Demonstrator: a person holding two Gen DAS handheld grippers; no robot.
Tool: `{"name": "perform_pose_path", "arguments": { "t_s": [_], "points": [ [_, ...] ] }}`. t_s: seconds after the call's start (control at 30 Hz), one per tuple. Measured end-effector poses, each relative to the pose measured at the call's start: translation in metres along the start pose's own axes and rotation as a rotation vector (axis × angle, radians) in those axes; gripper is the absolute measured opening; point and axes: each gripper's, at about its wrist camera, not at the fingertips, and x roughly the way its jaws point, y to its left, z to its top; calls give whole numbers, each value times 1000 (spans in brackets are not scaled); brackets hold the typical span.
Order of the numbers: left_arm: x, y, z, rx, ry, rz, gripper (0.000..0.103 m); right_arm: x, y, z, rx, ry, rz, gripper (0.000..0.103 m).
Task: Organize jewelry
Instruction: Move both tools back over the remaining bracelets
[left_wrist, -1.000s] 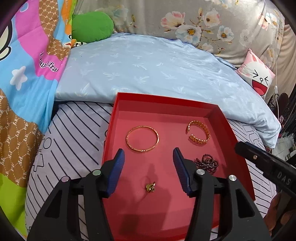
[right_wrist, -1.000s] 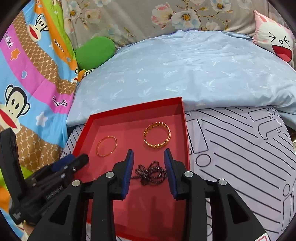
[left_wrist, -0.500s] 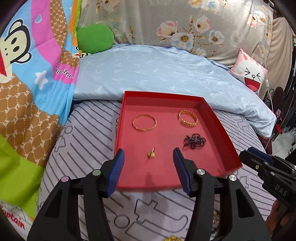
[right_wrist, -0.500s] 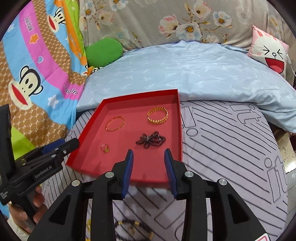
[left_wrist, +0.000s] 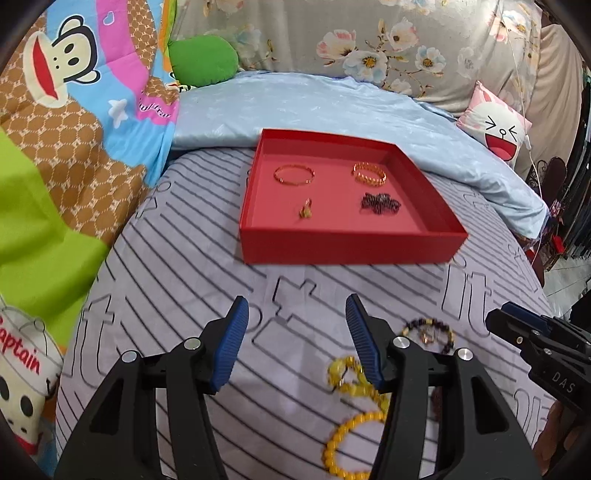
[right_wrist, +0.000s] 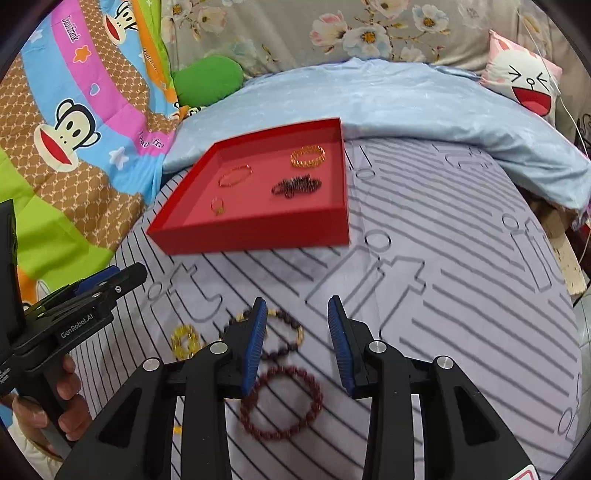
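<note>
A red tray (left_wrist: 351, 251) (right_wrist: 258, 232) lies on the striped bedsheet. It holds a thin gold bangle (left_wrist: 294, 174), a gold chain cuff (left_wrist: 369, 174), a dark beaded strand (left_wrist: 379, 203) and a small gold ring (left_wrist: 305, 211). On the sheet near me lie yellow bead bracelets (left_wrist: 351, 435), a dark bead bracelet with gold beads (right_wrist: 291, 334) and a dark red bead bracelet (right_wrist: 280, 402). My left gripper (left_wrist: 297, 343) is open and empty above the sheet. My right gripper (right_wrist: 297, 345) is open and empty over the dark bracelets.
A light blue quilt (left_wrist: 314, 107) lies behind the tray. A cartoon blanket (left_wrist: 74, 110) is at the left, a green cushion (left_wrist: 201, 61) and a pink face pillow (left_wrist: 498, 125) at the back. The bed edge drops off at the right.
Both grippers have pulled back from the tray toward me. The tray now sits farther away and the loose bracelets on the sheet have come into view.
</note>
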Motion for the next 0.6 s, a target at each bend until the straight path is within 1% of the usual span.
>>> {"name": "perform_pose_path", "arguments": {
  "t_s": [0.1, 0.27, 0.43, 0.6],
  "points": [
    [-4, -2, -14, 3, 9, 1, 52, -2, -1, -18, 10, 18, -5, 34],
    [-7, -5, -39, 6, 35, 0, 52, -2, -1, -37, 8, 31, -31, 34],
    [-6, -10, -59, 18, 57, 5, 52, 3, -1, -48, 11, 43, -36, 34],
    [-4, -13, -70, 18, 76, -4, 52, 11, 1, -52, 8, 53, -41, 34]
  ]
}}
